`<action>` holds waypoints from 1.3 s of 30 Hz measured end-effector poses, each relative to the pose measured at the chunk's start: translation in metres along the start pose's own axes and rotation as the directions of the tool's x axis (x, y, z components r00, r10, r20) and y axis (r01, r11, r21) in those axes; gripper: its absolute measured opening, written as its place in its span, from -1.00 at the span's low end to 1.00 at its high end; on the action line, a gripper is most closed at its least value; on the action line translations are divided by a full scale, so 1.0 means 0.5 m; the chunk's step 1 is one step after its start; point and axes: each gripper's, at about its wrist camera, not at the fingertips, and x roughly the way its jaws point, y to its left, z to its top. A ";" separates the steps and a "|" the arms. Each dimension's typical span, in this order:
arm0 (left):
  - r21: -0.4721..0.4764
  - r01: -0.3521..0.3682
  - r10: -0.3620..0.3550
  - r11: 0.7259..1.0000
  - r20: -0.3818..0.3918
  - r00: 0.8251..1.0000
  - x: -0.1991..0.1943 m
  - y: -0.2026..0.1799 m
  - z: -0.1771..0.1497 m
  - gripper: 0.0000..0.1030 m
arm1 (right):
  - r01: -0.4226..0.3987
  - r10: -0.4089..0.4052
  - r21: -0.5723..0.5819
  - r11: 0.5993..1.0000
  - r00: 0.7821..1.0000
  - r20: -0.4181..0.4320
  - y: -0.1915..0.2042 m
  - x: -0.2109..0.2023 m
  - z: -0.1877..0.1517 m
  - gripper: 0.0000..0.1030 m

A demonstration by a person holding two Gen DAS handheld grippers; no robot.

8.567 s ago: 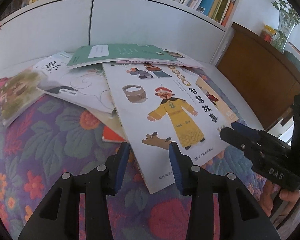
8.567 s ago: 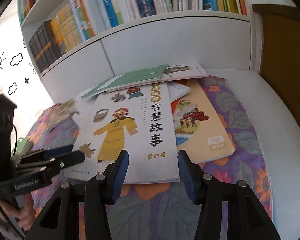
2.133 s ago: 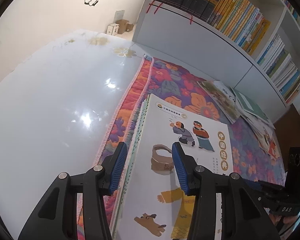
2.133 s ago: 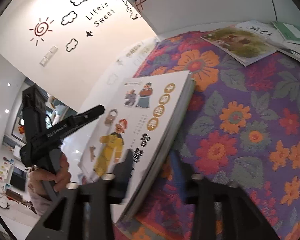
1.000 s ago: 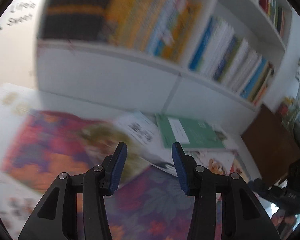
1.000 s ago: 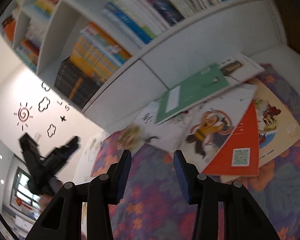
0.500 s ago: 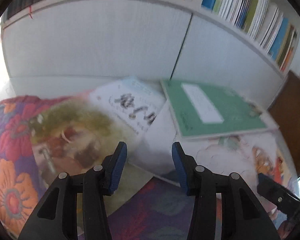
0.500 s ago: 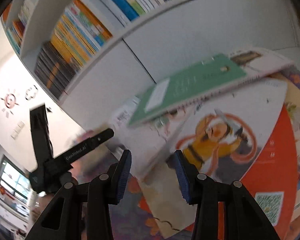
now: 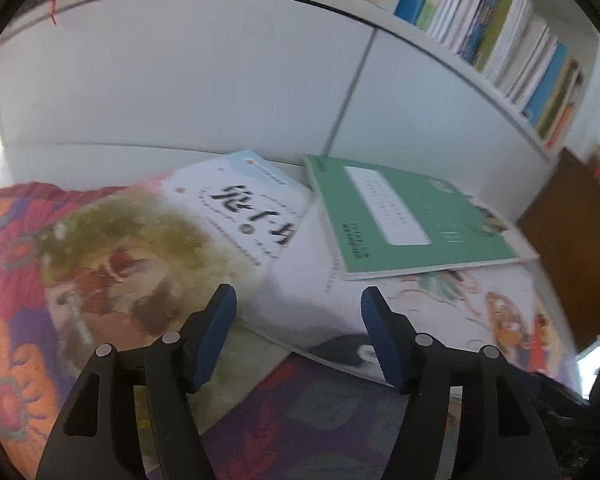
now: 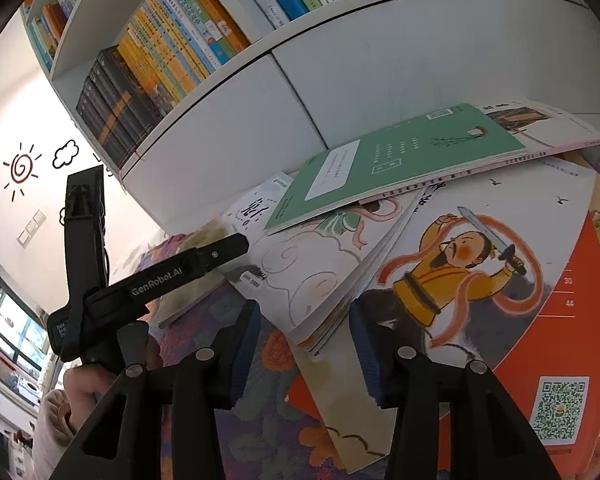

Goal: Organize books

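Several books lie overlapping on a floral rug (image 9: 320, 420). A green book (image 9: 412, 220) (image 10: 400, 160) tops the pile, over a white book with cloud drawings (image 9: 312, 304) (image 10: 308, 272). To its left are a white calligraphy book (image 9: 240, 204) and an olive picture book (image 9: 120, 260). A swordsman book (image 10: 460, 264) lies on the right. My left gripper (image 9: 298, 320) (image 10: 236, 245) hovers low over the cloud book, jaws opening, gripping nothing. My right gripper (image 10: 304, 336) is open, with the cloud book's near corner between its fingers, pads apart from it.
A white cabinet front (image 9: 220, 80) rises just behind the pile, with shelves of upright books (image 10: 172, 60) above. Brown wooden furniture (image 9: 572, 248) stands at the right. A person's hand (image 10: 84, 388) holds the left gripper's handle.
Both grippers have come down and forward, close to the book pile. The left jaws now stand wider apart. The emperor book held two seconds ago is no longer in either gripper.
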 end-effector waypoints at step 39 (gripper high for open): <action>0.120 0.033 -0.017 0.992 -0.134 0.991 -0.159 -0.123 -0.207 0.22 | 0.087 -0.086 0.017 0.996 0.996 -0.035 -0.012 -0.139 -0.087 -0.04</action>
